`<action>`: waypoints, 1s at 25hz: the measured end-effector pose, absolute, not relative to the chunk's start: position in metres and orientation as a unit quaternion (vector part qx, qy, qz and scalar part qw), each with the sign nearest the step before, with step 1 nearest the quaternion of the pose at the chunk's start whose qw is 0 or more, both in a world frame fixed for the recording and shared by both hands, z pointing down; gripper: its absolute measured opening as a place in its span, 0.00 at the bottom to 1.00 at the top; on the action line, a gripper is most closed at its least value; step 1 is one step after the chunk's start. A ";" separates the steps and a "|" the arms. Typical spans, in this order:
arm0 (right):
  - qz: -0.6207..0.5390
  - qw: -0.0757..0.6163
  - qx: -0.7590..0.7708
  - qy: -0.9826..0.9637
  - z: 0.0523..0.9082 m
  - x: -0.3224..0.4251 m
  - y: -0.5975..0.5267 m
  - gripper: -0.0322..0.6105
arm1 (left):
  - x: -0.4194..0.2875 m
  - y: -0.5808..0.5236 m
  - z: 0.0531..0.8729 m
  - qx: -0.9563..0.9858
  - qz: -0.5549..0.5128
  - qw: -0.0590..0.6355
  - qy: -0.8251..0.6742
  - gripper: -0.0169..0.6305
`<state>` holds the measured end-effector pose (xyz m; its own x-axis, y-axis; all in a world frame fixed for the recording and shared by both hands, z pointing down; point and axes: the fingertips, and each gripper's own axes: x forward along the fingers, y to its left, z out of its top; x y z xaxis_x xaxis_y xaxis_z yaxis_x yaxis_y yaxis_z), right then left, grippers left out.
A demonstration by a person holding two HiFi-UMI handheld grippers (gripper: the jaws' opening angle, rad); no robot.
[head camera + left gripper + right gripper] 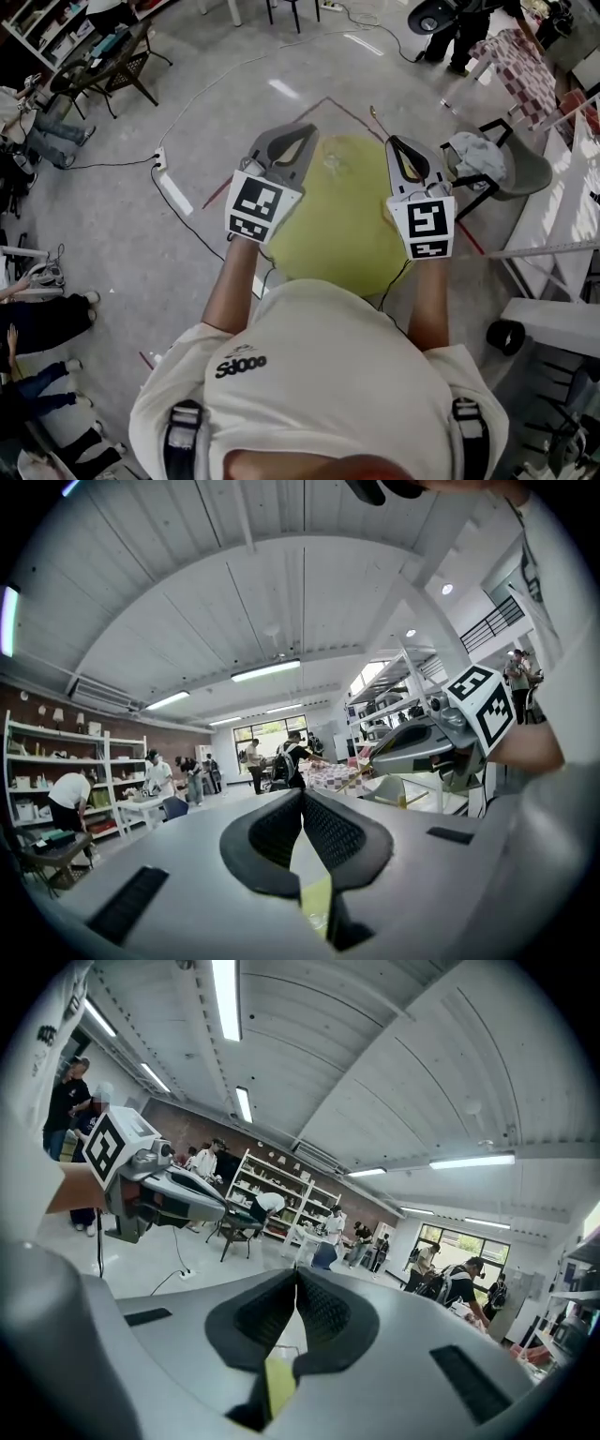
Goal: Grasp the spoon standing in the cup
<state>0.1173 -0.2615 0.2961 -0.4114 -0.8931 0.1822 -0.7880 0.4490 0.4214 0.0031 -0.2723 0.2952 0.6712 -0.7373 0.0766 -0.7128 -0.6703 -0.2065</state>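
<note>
Over the yellow table [337, 234], the right gripper [392, 142] at 1 o'clock seems closed on the thin spoon [375, 114], so the grasp looks done; the left gripper [309, 131], at 11 o'clock, is closed and empty.

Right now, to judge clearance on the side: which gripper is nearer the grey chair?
The right gripper. It hangs at the right edge of the yellow table, beside the grey chair, while the left gripper is at the table's opposite side.

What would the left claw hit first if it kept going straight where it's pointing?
Nothing close: the left claw points into open space, so the way looks free as far as the distant standing people, though depth is unclear.
</note>
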 end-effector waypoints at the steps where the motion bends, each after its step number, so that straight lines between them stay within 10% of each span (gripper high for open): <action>1: -0.136 0.194 0.509 -0.828 0.297 0.119 -0.261 0.09 | 0.004 -0.271 0.294 -0.911 -0.076 0.081 0.397 0.08; 25: -0.123 0.190 0.510 -0.830 0.304 0.120 -0.269 0.09 | 0.000 -0.276 0.307 -0.908 -0.092 0.070 0.403 0.08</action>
<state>0.1199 -0.2688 0.3041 -0.4088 -0.8928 0.1895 -0.7993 0.4504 0.3978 0.0001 -0.2760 0.3067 0.6586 -0.7442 0.1113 -0.7184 -0.6658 -0.2013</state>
